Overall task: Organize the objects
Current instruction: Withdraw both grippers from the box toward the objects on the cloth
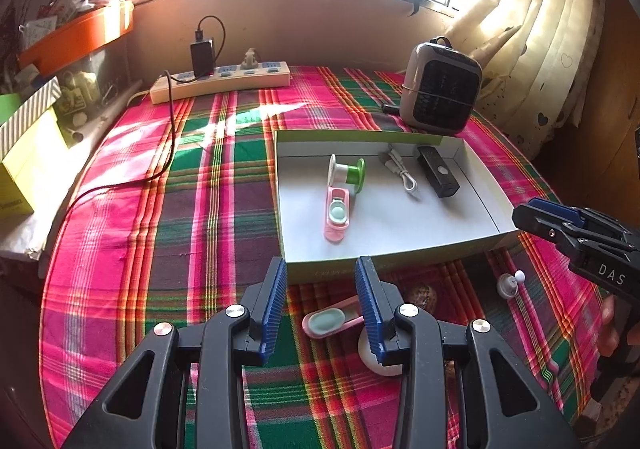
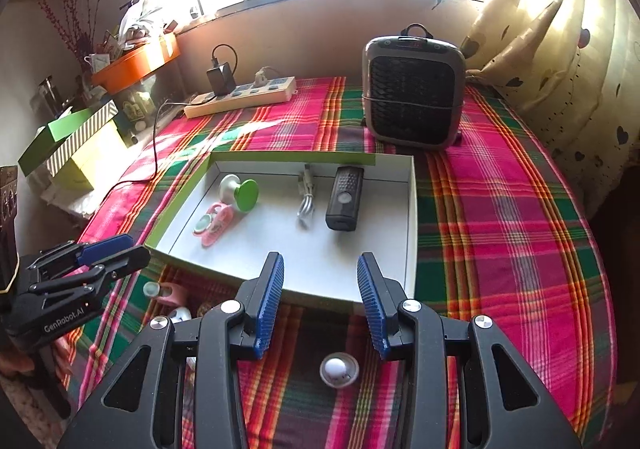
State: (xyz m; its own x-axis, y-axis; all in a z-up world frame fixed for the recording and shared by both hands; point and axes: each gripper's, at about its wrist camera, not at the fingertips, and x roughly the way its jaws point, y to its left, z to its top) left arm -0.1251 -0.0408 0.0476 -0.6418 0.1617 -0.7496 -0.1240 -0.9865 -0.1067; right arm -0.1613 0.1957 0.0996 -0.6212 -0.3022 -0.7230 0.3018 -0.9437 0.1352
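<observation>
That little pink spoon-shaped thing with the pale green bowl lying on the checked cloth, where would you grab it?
Take the pink spoon-shaped piece with the pale green bowl by its narrow pink handle, coming from above with the fingers across it. It lies flat; the bowl end looks wider, and the left tool, open, already hangs near.

A woven plaid cloth (image 2: 500,217) covers the worktop, matt with a slight sheen where sunlight falls. The shallow box (image 2: 414,209) looks like smooth matt cardboard, white inside. In it lie a matt black plastic device (image 2: 344,201), a glossy green-and-white plastic spool (image 2: 240,191) and a pink plastic case (image 2: 212,227). Each hand-held gripper (image 1: 322,299) has matt black plastic arms, ribbed blue pads and shiny metal pivot pins. The heater (image 2: 414,89) has a smooth plastic shell. The curtain (image 2: 560,49) is soft cloth.
</observation>
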